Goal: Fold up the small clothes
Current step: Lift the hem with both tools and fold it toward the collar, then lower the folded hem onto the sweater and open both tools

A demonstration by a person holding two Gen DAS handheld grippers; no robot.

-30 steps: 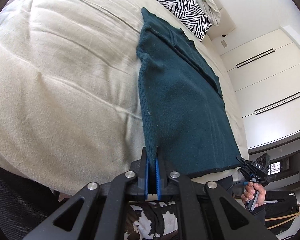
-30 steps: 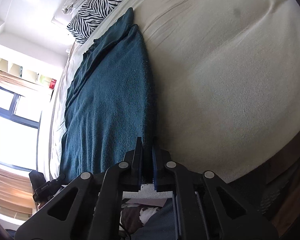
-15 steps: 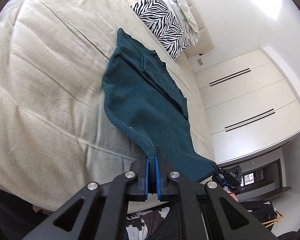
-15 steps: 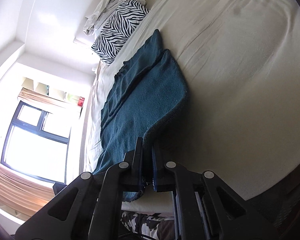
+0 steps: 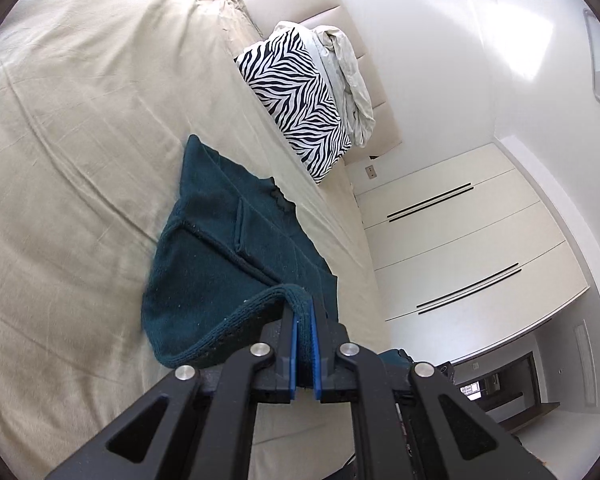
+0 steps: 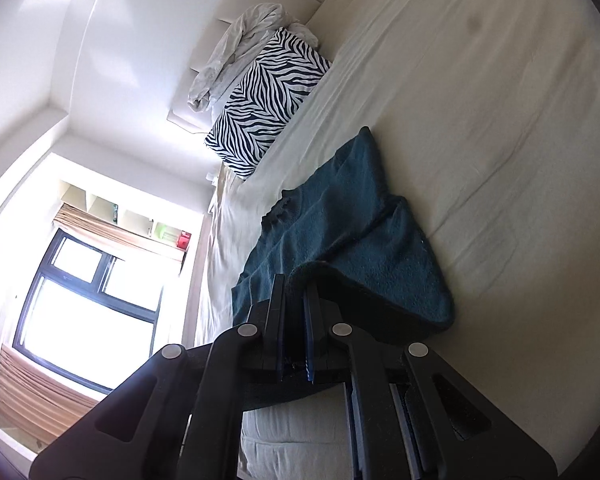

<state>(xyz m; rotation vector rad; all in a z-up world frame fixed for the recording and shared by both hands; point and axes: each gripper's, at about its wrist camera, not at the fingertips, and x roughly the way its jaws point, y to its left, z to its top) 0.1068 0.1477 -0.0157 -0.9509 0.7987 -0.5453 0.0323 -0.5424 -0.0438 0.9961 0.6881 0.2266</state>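
Observation:
A dark teal knit sweater point(image 5: 204, 272) lies on the beige bed point(image 5: 80, 160), its sleeves folded onto its body. My left gripper point(image 5: 305, 312) is shut on one bottom corner of the hem and holds it lifted above the sweater's middle. My right gripper point(image 6: 295, 292) is shut on the other bottom corner of the sweater point(image 6: 360, 224), also raised over the bed point(image 6: 480, 100). The lower half curls up and over between the two grippers. The collar end rests flat on the sheet.
A zebra-striped pillow point(image 5: 296, 100) with crumpled pale cloth point(image 5: 348, 80) behind it sits at the headboard. White wardrobe doors point(image 5: 460, 248) stand to one side, a bright window point(image 6: 88, 300) to the other. The mattress edge point(image 6: 300, 432) is below my right gripper.
Both grippers have lifted the sweater's hem off the bed edge and carried it forward toward the collar. The lower half now arches over the upper half.

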